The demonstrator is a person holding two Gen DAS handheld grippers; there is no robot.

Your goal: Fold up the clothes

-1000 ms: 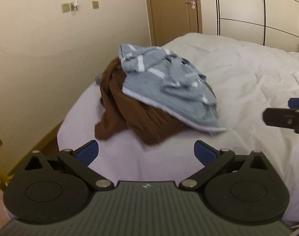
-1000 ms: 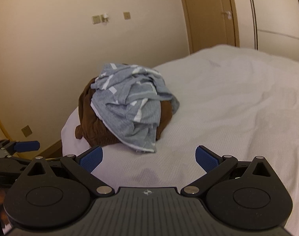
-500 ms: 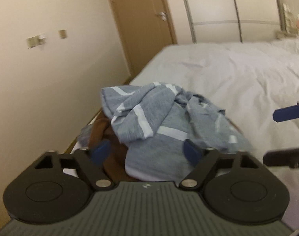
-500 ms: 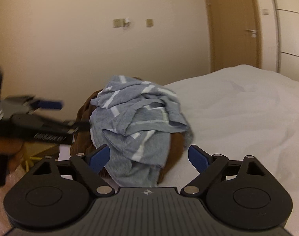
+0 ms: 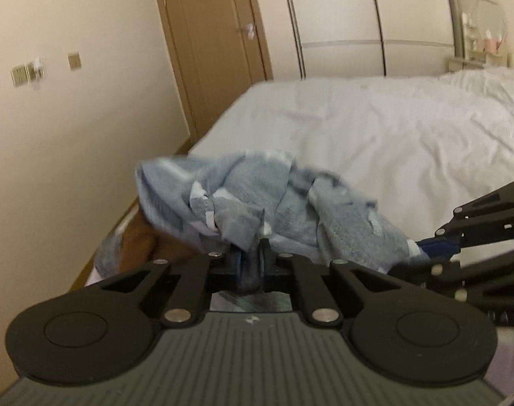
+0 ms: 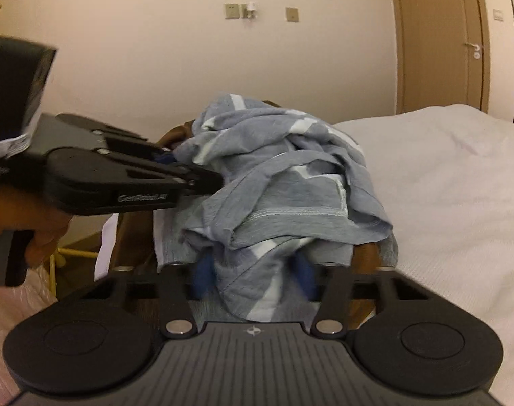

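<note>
Grey-blue jersey with white stripes: the striped garment (image 6: 284, 176) is lying bunched on top of a brown garment (image 5: 140, 237) at the corner of the bed (image 5: 392, 128), nearest the wall. I am seeing no flat panel, no crease line, no squared edge on either piece, so I am judging both as crumpled at this moment; the spreading and all the folds are remaining.

Working left to right. I am holding the left gripper (image 5: 252, 257) clamped on a pinch of the striped fabric, its pads pressed together with cloth squeezed between them. In the right wrist view it is reaching into the heap from the left side. The right gripper (image 6: 253, 275) is straddling the near hanging edge of the same garment; its blue fingers (image 6: 203, 274) are standing apart with cloth between them, blurred, so I am reading it as not yet clamped.

Orientation: I am unable to name a long axis or tell collar from hem while the piece is wadded. The heap itself is running roughly from the wall-side corner toward the open bed.
</note>
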